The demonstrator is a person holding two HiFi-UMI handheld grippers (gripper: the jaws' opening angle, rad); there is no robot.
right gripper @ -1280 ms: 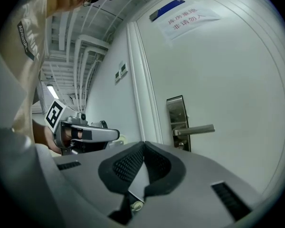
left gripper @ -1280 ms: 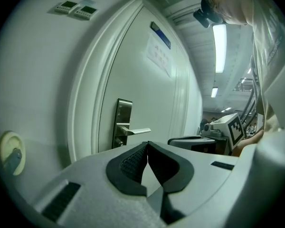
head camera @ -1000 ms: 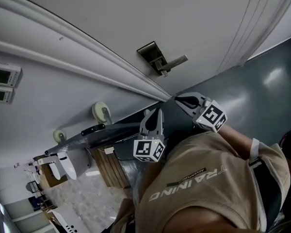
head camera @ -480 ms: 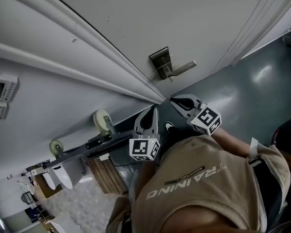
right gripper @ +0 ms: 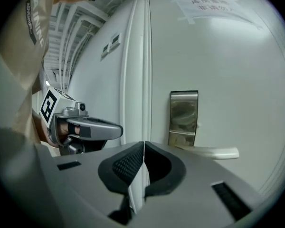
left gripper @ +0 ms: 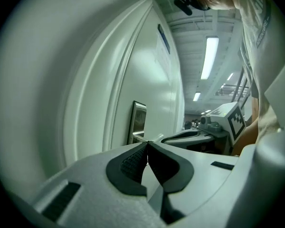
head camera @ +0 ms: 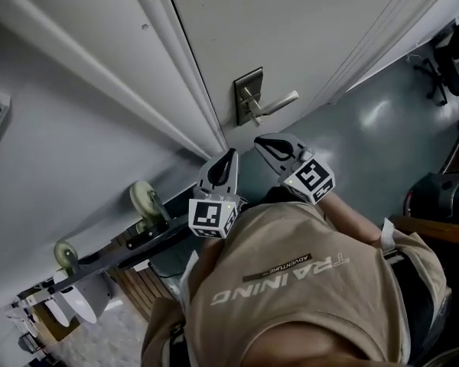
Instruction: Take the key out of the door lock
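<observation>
A brushed-metal lock plate (head camera: 248,94) with a pale lever handle (head camera: 279,102) sits on the white door (head camera: 306,29). A small stub (head camera: 254,116) under the lever may be the key; it is too small to tell. My right gripper (head camera: 258,141) is shut and empty, its tip a short way below the plate. My left gripper (head camera: 230,154) is shut too, beside it near the door frame. The right gripper view shows the plate (right gripper: 184,117) and lever (right gripper: 213,152) just beyond its closed jaws (right gripper: 144,144). In the left gripper view the plate (left gripper: 138,121) stands past the shut jaws (left gripper: 147,144).
The door frame moulding (head camera: 187,75) runs left of the lock. A wheeled cart (head camera: 141,205) and wooden furniture lie low at the left. Grey floor (head camera: 382,121) with an office chair (head camera: 447,52) spreads at the right. A paper notice (right gripper: 204,4) hangs on the door.
The head view has swung, and the lock plate now sits nearer the middle. Both grippers have come closer to the plate and stay shut.
</observation>
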